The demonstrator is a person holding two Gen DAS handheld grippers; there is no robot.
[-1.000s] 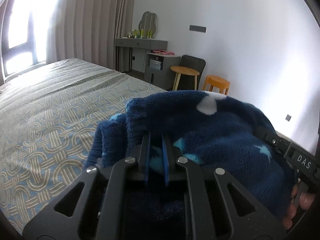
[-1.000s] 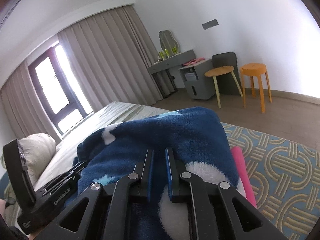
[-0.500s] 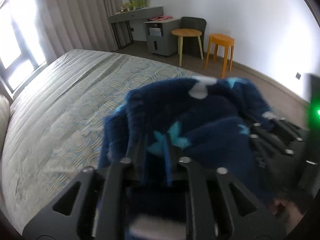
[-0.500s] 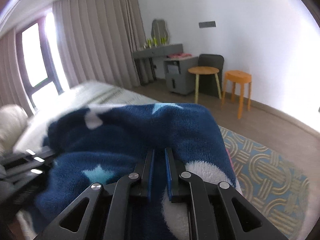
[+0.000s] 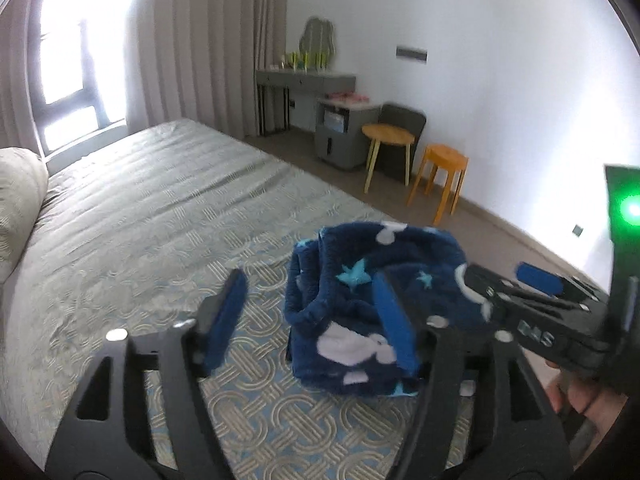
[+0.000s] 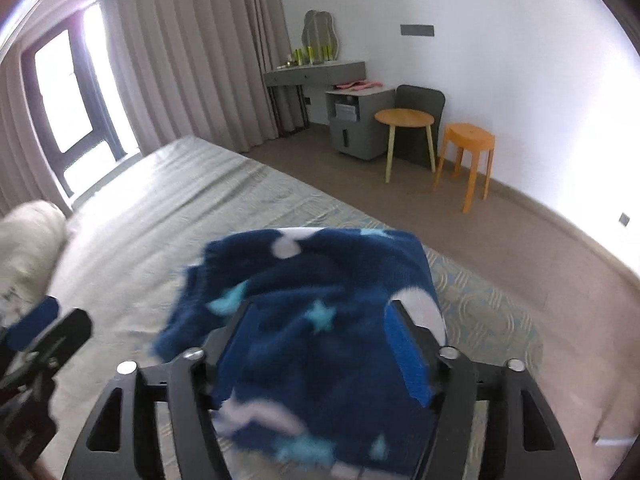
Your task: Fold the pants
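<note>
Both tongs [image 5: 312,316] released, pants [image 5: 372,300] between

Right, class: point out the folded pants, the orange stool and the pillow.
folded pants [image 5: 360,276], left wrist view, top layer by the light-blue star.
orange stool [image 6: 469,136], right wrist view, seat top.
pillow [image 5: 18,200], left wrist view, its side face.

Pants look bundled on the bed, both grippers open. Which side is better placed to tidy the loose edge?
Left, probably. The left gripper stands open beside the pants, facing their loose open edge. The right gripper hangs over the bundle's top.
</note>
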